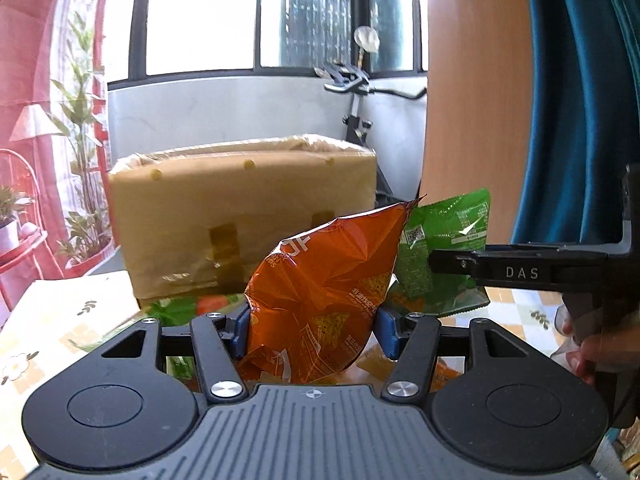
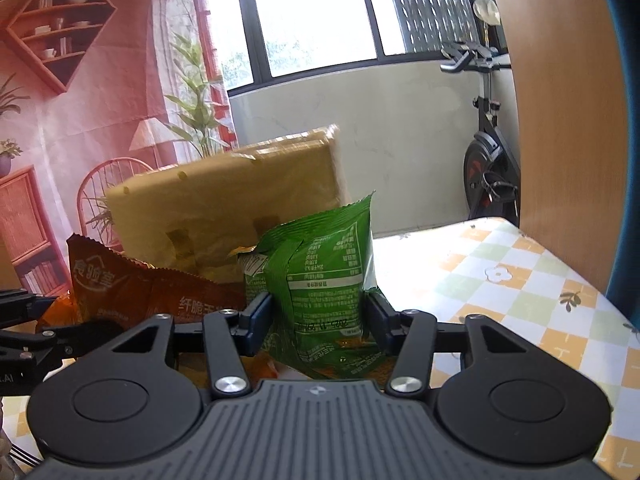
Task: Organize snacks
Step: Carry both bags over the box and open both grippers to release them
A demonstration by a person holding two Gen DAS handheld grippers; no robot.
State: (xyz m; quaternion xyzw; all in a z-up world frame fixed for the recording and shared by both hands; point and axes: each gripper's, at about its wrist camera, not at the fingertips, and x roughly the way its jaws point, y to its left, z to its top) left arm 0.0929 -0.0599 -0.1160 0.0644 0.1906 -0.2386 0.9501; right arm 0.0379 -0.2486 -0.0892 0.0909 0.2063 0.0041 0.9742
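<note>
In the left wrist view my left gripper [image 1: 314, 328] is shut on an orange chip bag [image 1: 332, 280] and holds it upright above the table. The green snack bag [image 1: 444, 248] stands just right of it, with my right gripper's black finger [image 1: 500, 266] across it. In the right wrist view my right gripper [image 2: 320, 320] is shut on the green snack bag [image 2: 324, 276], held upright. The orange chip bag [image 2: 140, 292] lies to its left, with the left gripper's arm [image 2: 24, 328] at the left edge.
A large cardboard box [image 1: 240, 216] stands on the table behind both bags; it also shows in the right wrist view [image 2: 224, 208]. The checked flower tablecloth [image 2: 520, 292] stretches to the right. An exercise bike [image 2: 488, 176] stands by the window wall.
</note>
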